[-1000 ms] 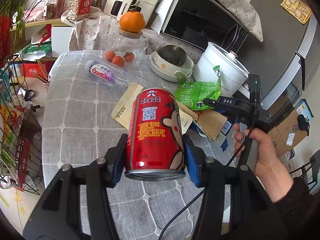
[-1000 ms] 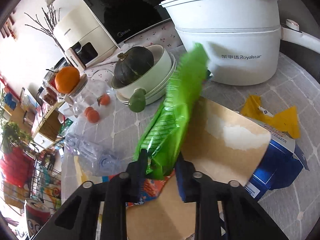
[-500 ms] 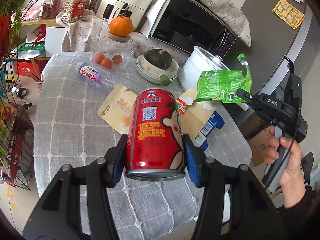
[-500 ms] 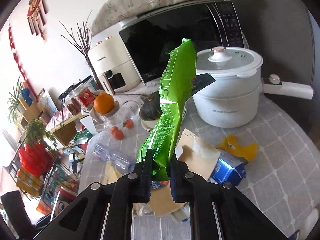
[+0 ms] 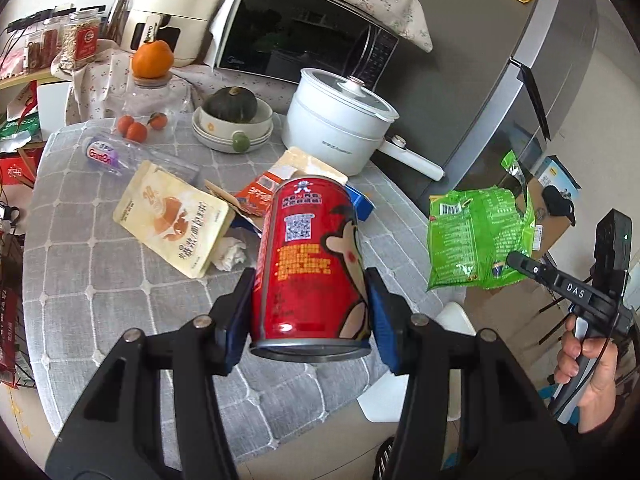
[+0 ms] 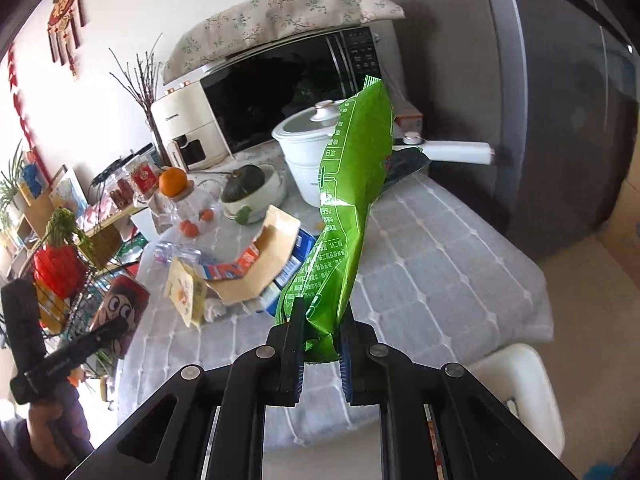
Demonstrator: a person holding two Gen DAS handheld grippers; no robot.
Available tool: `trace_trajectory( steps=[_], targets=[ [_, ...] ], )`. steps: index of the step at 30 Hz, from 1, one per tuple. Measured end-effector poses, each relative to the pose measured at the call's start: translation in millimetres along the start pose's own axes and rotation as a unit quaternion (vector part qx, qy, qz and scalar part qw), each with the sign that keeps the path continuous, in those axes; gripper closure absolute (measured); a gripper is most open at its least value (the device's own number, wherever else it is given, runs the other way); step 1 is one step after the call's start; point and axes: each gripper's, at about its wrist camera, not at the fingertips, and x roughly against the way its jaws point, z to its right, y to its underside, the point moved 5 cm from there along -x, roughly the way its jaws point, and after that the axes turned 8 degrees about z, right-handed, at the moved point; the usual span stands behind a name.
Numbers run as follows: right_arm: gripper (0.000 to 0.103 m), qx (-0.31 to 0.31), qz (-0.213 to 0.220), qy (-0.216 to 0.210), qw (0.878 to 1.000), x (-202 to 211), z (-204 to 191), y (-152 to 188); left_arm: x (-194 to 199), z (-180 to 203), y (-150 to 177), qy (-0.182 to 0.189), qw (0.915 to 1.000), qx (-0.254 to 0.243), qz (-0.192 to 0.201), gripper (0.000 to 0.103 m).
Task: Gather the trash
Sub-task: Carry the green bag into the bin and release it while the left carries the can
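My left gripper (image 5: 310,312) is shut on a red drink can (image 5: 310,256) and holds it above the near edge of the grey checked table (image 5: 100,280). My right gripper (image 6: 320,344) is shut on the lower end of a green snack bag (image 6: 344,208), held upright off the table's right side; the bag also shows in the left wrist view (image 5: 476,236). The can also shows at the left of the right wrist view (image 6: 120,312). On the table lie a cream pouch (image 5: 172,216), a crushed plastic bottle (image 5: 116,154), a brown paper bag (image 5: 312,168), an orange wrapper (image 5: 256,196) and a crumpled tissue (image 5: 230,254).
A white electric pot (image 5: 340,120) with a long handle, stacked bowls holding a dark squash (image 5: 232,120), small oranges (image 5: 138,128) and a glass jar stand at the table's back. A microwave (image 5: 304,36) and air fryer sit behind. A grey fridge (image 5: 532,72) stands right; a white stool (image 6: 516,392) below.
My right gripper has carried the green bag away from the table, to the right and lower. My left gripper has pulled back with the can and swung right.
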Motion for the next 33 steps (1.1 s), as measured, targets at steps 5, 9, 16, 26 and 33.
trace_trajectory(
  steps=[5,9,16,26,33],
  targets=[
    [0.088,-0.018,-0.021,0.049,0.998,23.6,49.7,27.3,-9.8,30.8,13.8,0.02,0.9996,-0.015,-0.016,0.049],
    [0.088,-0.019,-0.027,0.087,0.996,36.4,89.6,36.3,-20.5,57.2,24.3,0.035,0.9983,-0.036,-0.03,0.049],
    [0.088,-0.067,-0.086,0.131,0.985,43.4,164.4,72.7,-46.4,103.0,40.7,0.056,0.9937,-0.077,-0.059,0.049],
    [0.088,-0.145,-0.18,0.122,0.965,25.7,223.5,121.8,-72.6,162.3,71.7,0.089,0.9832,-0.124,-0.1,0.049],
    [0.088,-0.142,-0.238,0.092,0.956,8.0,212.5,144.6,-86.8,191.6,91.3,0.101,0.9755,-0.153,-0.122,0.049]
  ],
)
